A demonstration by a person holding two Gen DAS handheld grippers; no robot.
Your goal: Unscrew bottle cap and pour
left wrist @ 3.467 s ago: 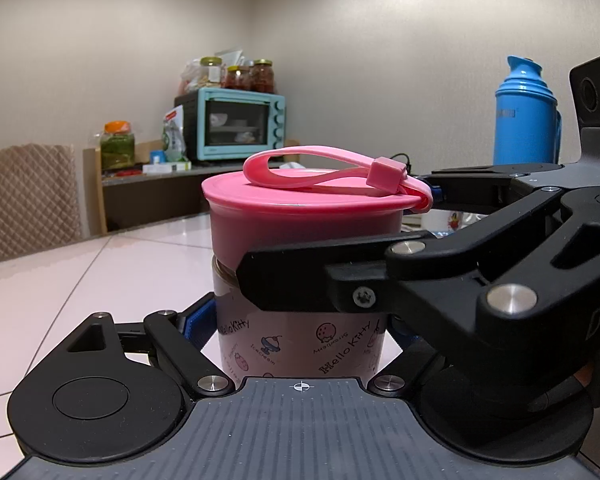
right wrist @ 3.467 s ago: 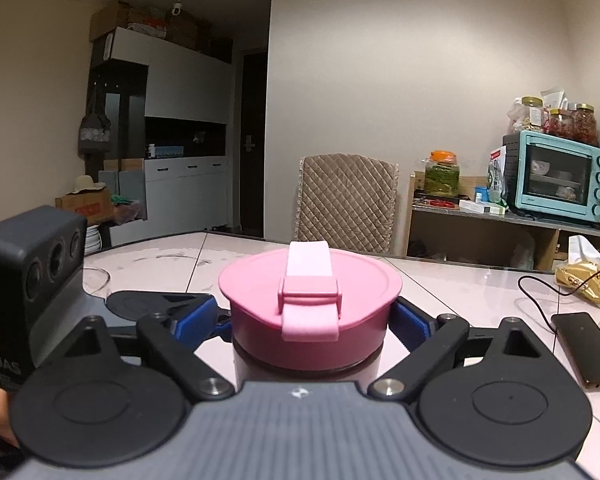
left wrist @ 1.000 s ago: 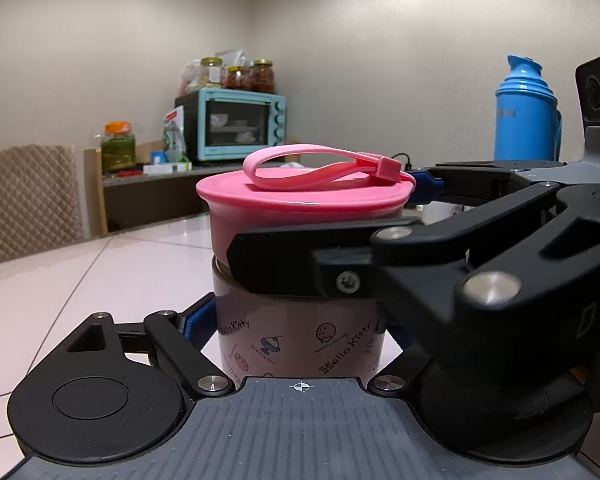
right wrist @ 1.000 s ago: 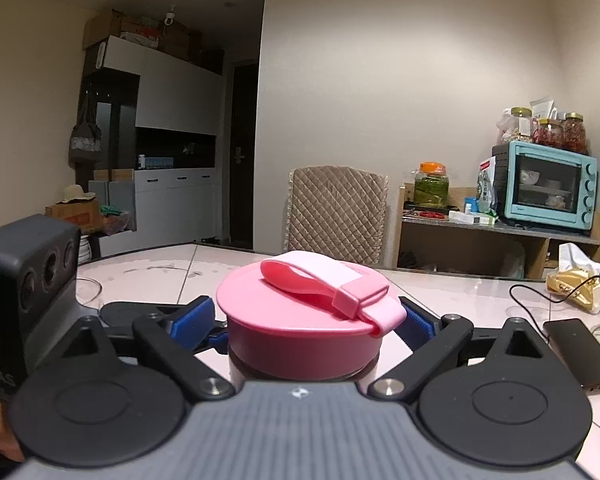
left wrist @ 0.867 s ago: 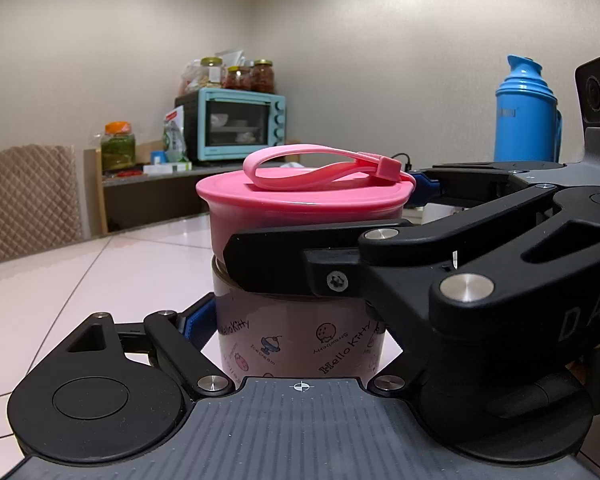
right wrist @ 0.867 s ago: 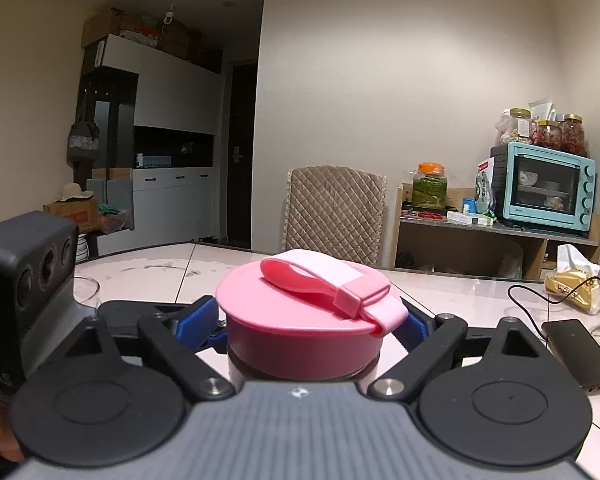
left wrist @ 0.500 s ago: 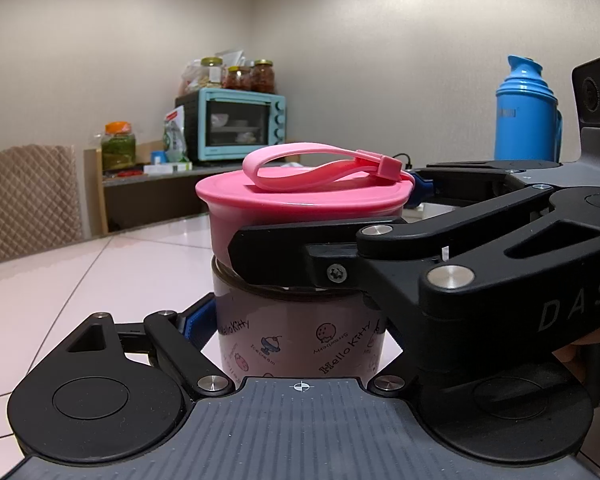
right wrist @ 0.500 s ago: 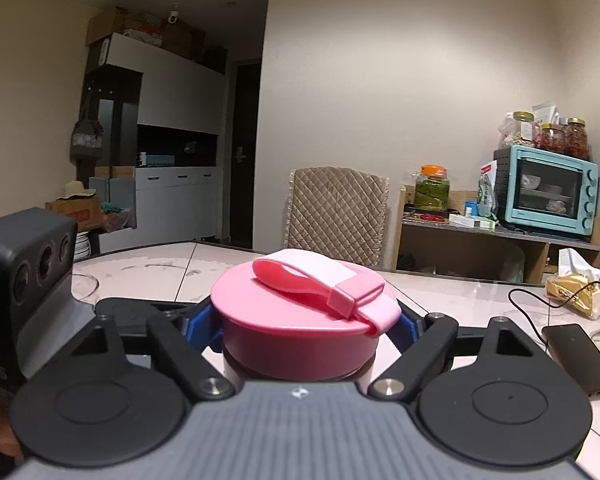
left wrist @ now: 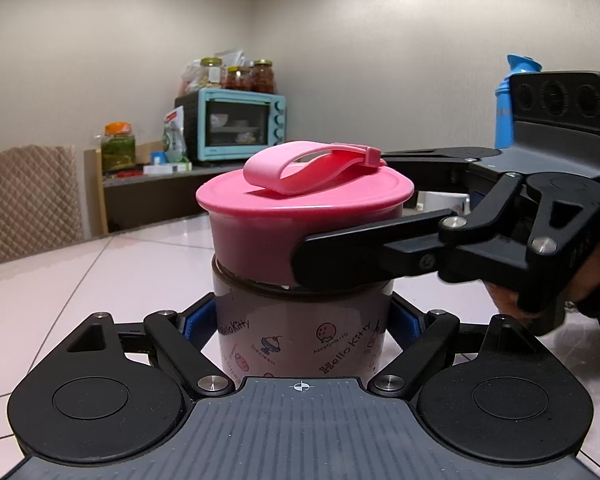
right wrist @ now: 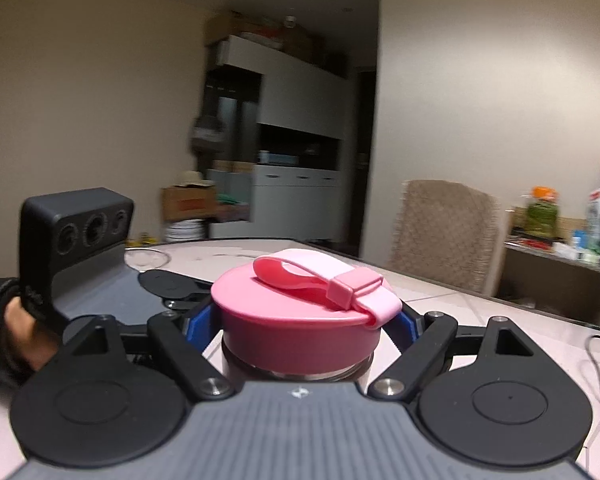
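1. Between your left gripper [left wrist: 300, 320] jaws sits the printed body of the bottle [left wrist: 304, 340], standing on the table [left wrist: 100, 280]. The blue pads [left wrist: 198, 320] press its sides, so you are holding it low on the body. If that hold is weak, the whole bottle will turn with the lid and nothing will unscrew.

2. Just above those jaws, your right gripper [right wrist: 300, 332] is clamped on the pink cap [right wrist: 300, 320], one finger to each side of its wall. A dark gap shows under the cap's skirt in the left wrist view, and the cap looks slightly tilted. I judge the thread part-loosened, though I cannot tell how far. Pull up too early and the thread may bind. Twist off-axis and the bottle could tip.

3. On top of the cap, beyond the right jaws, the pink strap loop [right wrist: 320, 276] lies across the lid. It could snag a finger when you regrip.

4. To the right of the left jaws, your right hand [left wrist: 512, 296] is near the table, so wrist travel looks limited. Forcing the turn may drag the bottle sideways.

5. Farther off, past the right jaws on the left, a glass dish [right wrist: 146, 258] sits on the table. I cannot tell whether it is the pouring target. A cap popping free could spill the contents before you get anywhere.
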